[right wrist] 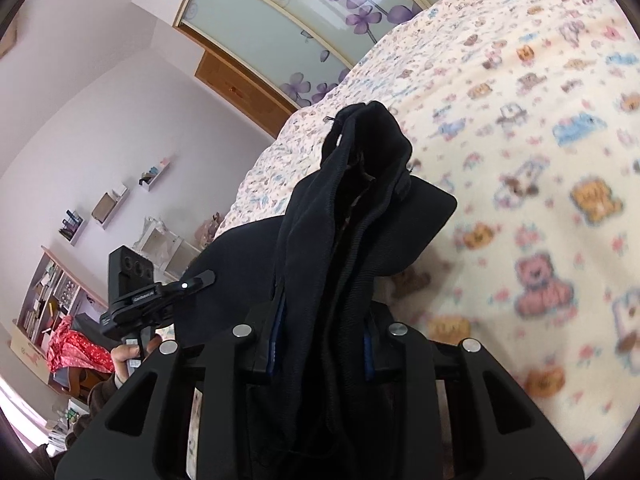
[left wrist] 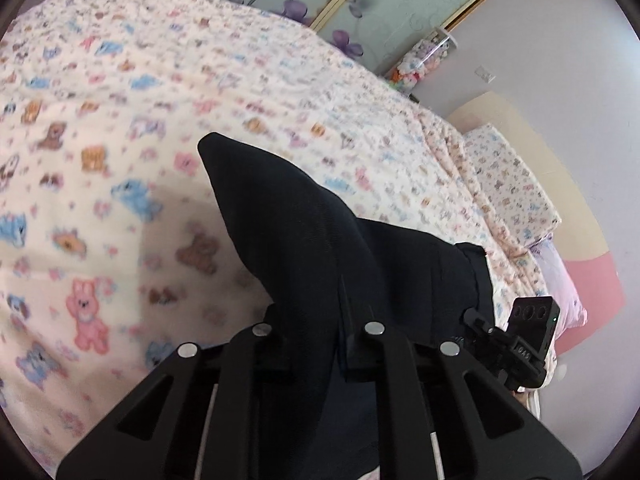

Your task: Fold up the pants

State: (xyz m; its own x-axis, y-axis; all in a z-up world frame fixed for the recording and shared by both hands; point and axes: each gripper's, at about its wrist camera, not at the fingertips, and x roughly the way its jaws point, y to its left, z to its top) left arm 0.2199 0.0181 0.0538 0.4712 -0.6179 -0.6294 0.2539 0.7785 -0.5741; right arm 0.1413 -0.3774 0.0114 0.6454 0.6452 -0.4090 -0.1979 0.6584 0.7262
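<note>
Pants (left wrist: 320, 248) pinched in both fingers, left gripper (left wrist: 316, 340) and right gripper (right wrist: 320, 344) angled down over bed (left wrist: 120, 160)

So the pants (left wrist: 296, 240) you're holding are black cloth, matt, with a fine ribbed weave; in the right wrist view the bunched end looks thicker and knit-like. The bedspread (left wrist: 140, 128) is soft fleecy fabric, fuzzy and cream, printed with cartoon animals. Both your left gripper (left wrist: 316, 336) and right gripper (right wrist: 320, 344) are matt black plastic with shiny round metal pins, and the right one has blue pads inside the fingers. The wardrobe doors (right wrist: 280, 12) look like frosted glass in glossy pale frames, next to brown wood (right wrist: 240, 88).
</note>
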